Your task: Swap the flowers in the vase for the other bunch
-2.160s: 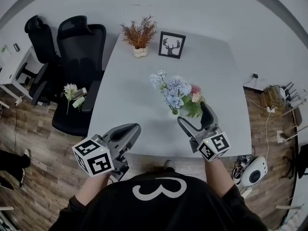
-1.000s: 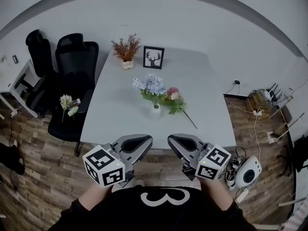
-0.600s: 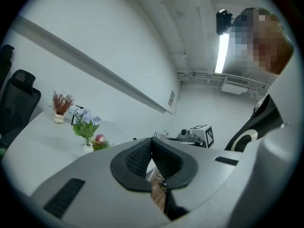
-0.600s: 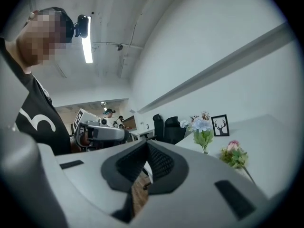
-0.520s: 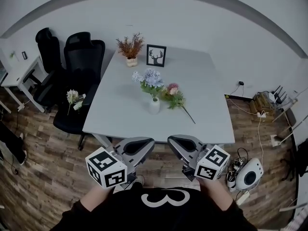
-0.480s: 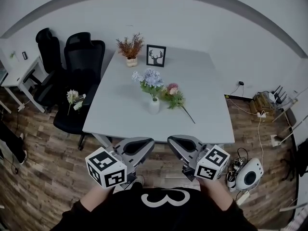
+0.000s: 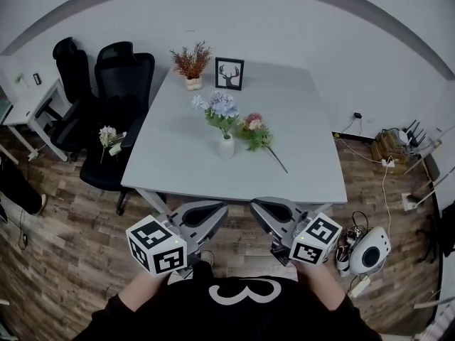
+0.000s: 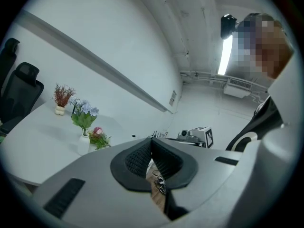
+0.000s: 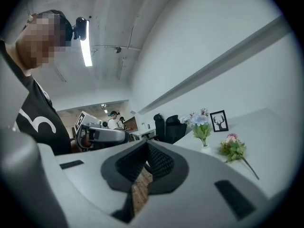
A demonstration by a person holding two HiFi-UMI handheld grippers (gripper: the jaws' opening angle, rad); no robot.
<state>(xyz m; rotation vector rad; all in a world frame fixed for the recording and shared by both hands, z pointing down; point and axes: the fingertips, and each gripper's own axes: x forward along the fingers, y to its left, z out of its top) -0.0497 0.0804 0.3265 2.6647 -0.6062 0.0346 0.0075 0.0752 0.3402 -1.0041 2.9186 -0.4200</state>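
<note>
Both grippers are held close in front of the person's body, short of the near edge of the table and above the wooden floor. The left gripper and the right gripper each have their jaws pressed together with nothing between them. Well ahead of them, towards the middle of the table, the white vase stands upright with the blue flowers in it, and the pink bunch lies flat on the tabletop just to its right, its stem trailing towards the near right corner.
</note>
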